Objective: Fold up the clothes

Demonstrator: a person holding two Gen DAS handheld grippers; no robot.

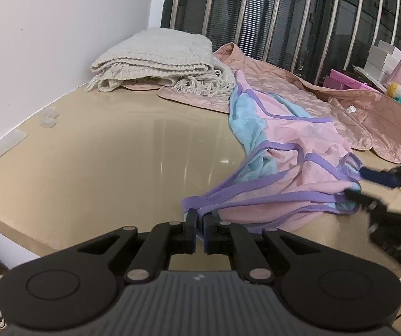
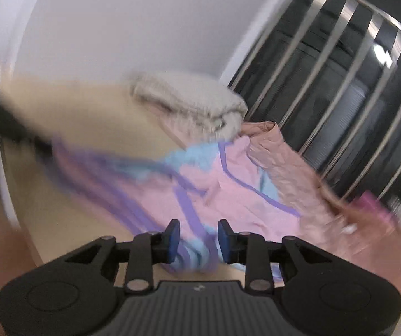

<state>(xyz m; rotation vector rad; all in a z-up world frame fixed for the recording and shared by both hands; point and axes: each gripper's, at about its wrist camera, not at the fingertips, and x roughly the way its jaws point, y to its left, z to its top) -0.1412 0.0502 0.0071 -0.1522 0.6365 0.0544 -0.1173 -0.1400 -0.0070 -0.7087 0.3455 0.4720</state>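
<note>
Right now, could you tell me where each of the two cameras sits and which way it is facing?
Left wrist: on the left gripper, looking along the beige table; its fingers pinch the pink garment by its purple trim; the right gripper shows at right.
Right wrist: on the right gripper, blurred, jaws apart around a bunch of the garment.
Shared: the garment, cream knit blanket, window bars.

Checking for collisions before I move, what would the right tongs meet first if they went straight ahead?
Probably the pink garment with purple trim: its bunched edge already lies between the open right tongs. Past it sits the folded cream knit blanket. The picture is blurred, so depth is uncertain.
</note>
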